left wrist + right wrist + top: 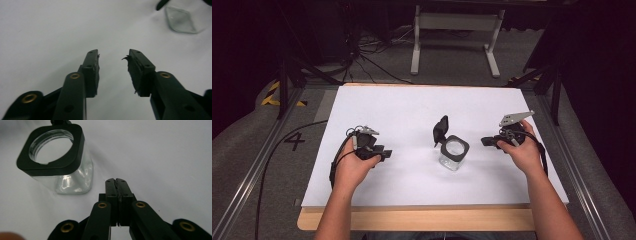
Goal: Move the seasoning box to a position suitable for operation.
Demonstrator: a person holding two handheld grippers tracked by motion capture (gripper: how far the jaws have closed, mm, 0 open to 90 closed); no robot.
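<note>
High view: we have a small clear square glass jar (454,154) with a black square collar and round mouth, standing upright on the white table sheet (412,110), a little right of centre. Its black flip lid (441,130) stands open, hinged at the jar's 10 o'clock. The jar looks empty.

Handling, as we judge it: rigid glass, light when empty, smooth and slippery on the walls, breakable if knocked or dropped. We reckon the best hold is across the flat walls just under the black collar, or on the collar itself, since that is matte plastic with more bite. The lid looks thin and hinged, so we'd push it rather than pinch it.

Right gripper (116,181) sits at the jar's 3 o'clock, near but apart, jaws pressed together with nothing between.

Left gripper (113,58) rests well apart at the jar's 9 o'clock, jaws parted to a middling gap, nothing held.
</note>
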